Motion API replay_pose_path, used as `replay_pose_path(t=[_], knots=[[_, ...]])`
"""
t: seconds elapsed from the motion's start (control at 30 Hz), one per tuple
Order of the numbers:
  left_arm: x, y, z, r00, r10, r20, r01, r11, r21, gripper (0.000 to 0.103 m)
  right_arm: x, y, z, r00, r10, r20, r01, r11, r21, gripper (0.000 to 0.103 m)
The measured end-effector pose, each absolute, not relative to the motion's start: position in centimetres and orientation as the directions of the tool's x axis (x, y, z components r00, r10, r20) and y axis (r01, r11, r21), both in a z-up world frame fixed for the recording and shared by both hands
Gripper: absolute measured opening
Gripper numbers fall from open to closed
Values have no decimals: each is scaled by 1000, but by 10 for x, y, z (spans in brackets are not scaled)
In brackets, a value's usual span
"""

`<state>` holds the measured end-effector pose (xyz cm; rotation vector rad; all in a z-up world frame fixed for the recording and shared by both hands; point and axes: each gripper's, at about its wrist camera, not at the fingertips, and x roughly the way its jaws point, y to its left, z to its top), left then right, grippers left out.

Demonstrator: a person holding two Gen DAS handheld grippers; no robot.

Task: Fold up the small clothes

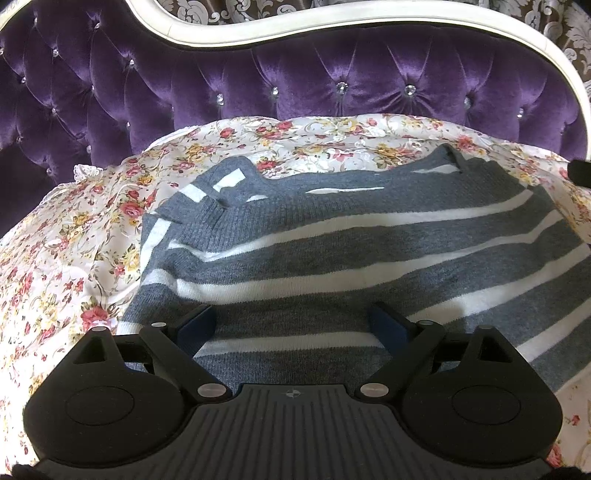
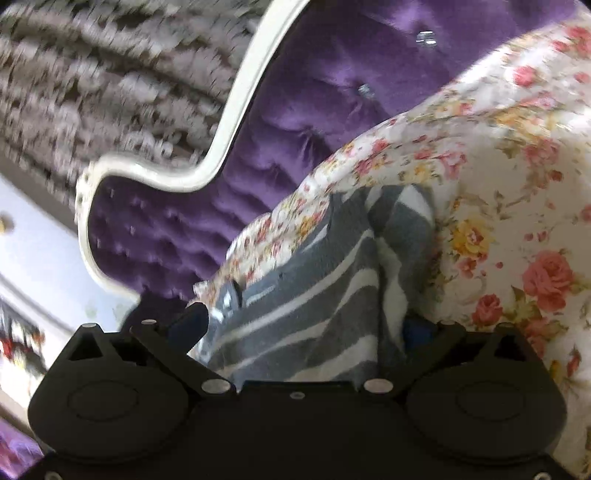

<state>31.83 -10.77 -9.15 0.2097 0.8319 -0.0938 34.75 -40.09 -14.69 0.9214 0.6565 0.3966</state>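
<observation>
Sweater (image 1: 332, 236) lies between my left gripper (image 1: 295, 328) fingers, spread wide and pinching nothing; my right gripper (image 2: 306, 332) gapes too, over a bunched edge. Beyond them, sleeves look tucked on the floral bedspread (image 1: 74, 240); body folds remain, I judge.

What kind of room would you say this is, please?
Most likely a bedroom: a purple tufted headboard with a cream frame, and a flowered bedspread with a striped sweater laid out on it.
</observation>
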Motion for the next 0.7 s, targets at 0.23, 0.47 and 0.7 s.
replay_pose_path(t=[0.23, 0.47, 0.7], knots=[[319, -107, -91, 669, 0, -744, 165, 975, 147, 93, 357, -408, -147, 676, 640, -367, -19, 512, 859, 103], [319, -107, -90, 668, -3, -745, 165, 976, 145, 93, 356, -395, -144, 651, 638, -411, -59, 583, 810, 98], [330, -110, -67, 621, -38, -783, 201, 973, 111, 82, 357, -393, -149, 621, 619, -481, -48, 642, 765, 53]])
